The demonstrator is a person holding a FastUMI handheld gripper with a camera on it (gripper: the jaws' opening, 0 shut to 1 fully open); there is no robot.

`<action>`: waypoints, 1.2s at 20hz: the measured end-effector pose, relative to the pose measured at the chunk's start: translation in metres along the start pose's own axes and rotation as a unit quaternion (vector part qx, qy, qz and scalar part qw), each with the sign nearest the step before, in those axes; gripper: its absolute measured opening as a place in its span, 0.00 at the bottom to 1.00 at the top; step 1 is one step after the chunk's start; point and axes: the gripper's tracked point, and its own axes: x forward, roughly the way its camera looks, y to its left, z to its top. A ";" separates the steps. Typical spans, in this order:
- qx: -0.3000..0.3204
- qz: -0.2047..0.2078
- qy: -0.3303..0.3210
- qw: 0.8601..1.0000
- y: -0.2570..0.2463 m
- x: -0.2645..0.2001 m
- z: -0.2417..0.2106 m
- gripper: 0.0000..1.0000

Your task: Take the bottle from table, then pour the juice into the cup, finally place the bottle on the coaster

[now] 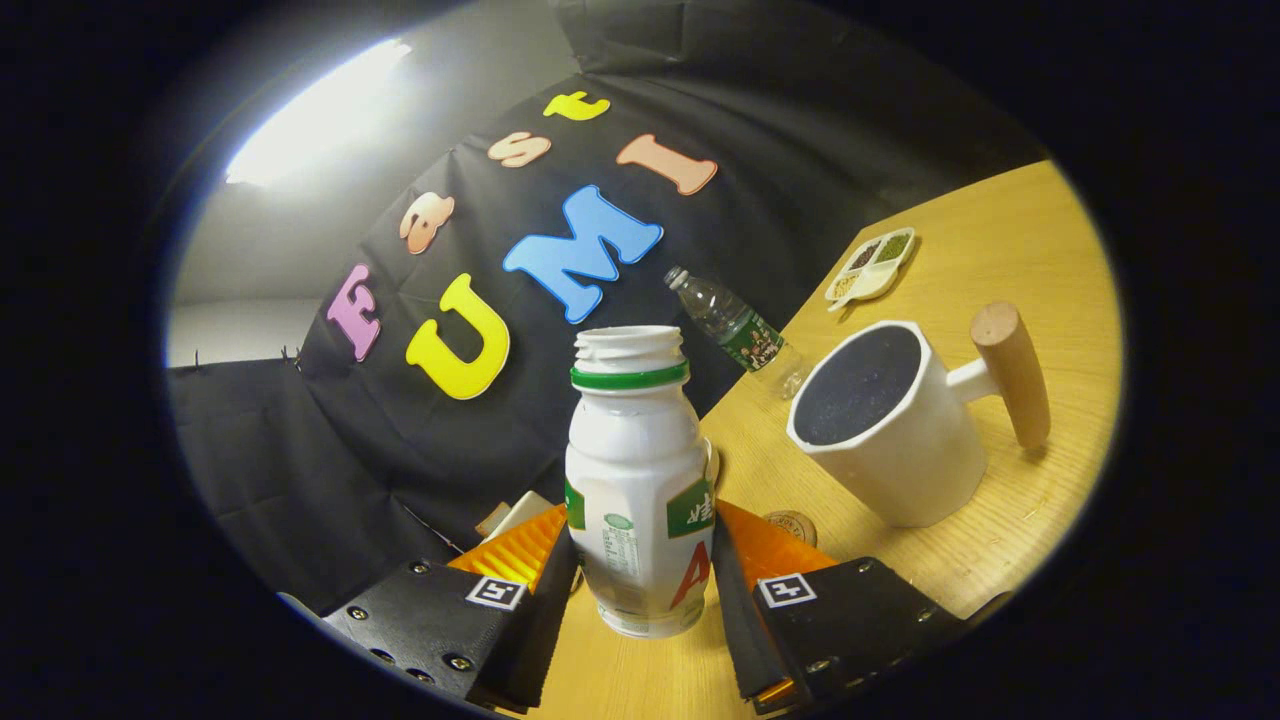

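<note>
Two fingers of the gripper [640, 600] clamped the uncapped white bottle [638, 480] from both sides, its base over the wooden table [1010, 250]. Beyond the fingers stood the white cup [890, 430], with the round coaster [792, 526] between cup and bottle.

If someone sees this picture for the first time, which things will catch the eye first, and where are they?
First comes the white bottle, uncapped with a green ring at its neck, held between the fingers of the gripper, which press on its sides. Beyond the fingers and to one side stands a white cup with a wooden handle on the wooden table. Farther back, a clear plastic bottle stands at the table's edge, near a small divided tray.
</note>
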 end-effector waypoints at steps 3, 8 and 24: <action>0.038 0.004 0.003 0.999 0.004 0.003 -0.001 0.67; 0.106 0.024 -0.002 0.994 0.006 0.004 -0.002 0.67; 0.232 0.054 -0.018 0.971 0.014 0.007 0.009 0.67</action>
